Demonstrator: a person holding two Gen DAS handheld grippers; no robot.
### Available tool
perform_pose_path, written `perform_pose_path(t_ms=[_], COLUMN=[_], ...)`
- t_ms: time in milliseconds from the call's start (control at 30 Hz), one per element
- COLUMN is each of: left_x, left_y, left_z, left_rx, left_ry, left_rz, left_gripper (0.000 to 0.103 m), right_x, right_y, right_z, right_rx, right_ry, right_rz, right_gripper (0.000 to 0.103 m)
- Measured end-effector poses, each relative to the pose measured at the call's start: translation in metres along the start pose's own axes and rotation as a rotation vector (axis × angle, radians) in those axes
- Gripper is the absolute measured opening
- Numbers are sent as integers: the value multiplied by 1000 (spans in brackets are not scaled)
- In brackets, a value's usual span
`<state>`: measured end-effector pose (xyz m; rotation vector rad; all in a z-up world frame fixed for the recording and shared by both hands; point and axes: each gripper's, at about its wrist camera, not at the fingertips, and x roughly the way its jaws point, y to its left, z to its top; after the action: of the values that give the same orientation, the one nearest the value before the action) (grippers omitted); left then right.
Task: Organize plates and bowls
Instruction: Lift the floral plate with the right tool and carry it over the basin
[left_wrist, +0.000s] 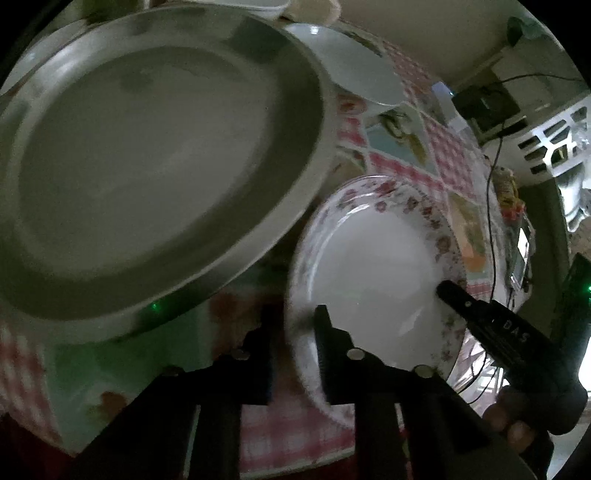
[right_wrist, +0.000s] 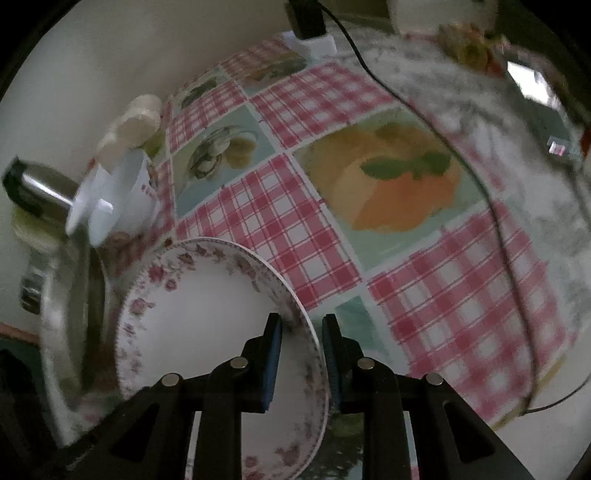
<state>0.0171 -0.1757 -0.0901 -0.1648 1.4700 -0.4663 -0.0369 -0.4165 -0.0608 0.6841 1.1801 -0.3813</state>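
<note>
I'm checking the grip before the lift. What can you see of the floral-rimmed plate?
The floral-rimmed plate is round and white, glossy like glazed ceramic, with a band of small pink roses around its rim and a plain, empty centre. It lies on the checked tablecloth, beside the large grey plate. Both claws grip opposite edges: the left claw is shut over its near rim, and the right claw straddles the rim on the other side, one finger inside, one outside.

A home dining table: checked food-print tablecloth (right_wrist: 295, 206), floral plate (right_wrist: 207, 332), steel platter (left_wrist: 147, 177).
</note>
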Motion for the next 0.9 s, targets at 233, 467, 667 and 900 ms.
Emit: perform_pose_path(t_ms=[233,467,667,900], left_x=[1,-12,-24,-41], left_y=[-11,-26,-26,-40], left_z=[10,14,16,24], left_rx=[52,141,153,198], left_ry=[-40,-99,-120,-180], left_rz=[12,34,7,-18], left_gripper=[16,16,16,16], right_x=[-4,-35,-49,-66], right_y=[-11,-20,-24,-17], right_z=[3,-1,-1,3], right_rx=[24,34,44,36], right_ry=[-17,-85,-122,-211], right_rz=[36,86,110,134], right_gripper=[19,17,17,17])
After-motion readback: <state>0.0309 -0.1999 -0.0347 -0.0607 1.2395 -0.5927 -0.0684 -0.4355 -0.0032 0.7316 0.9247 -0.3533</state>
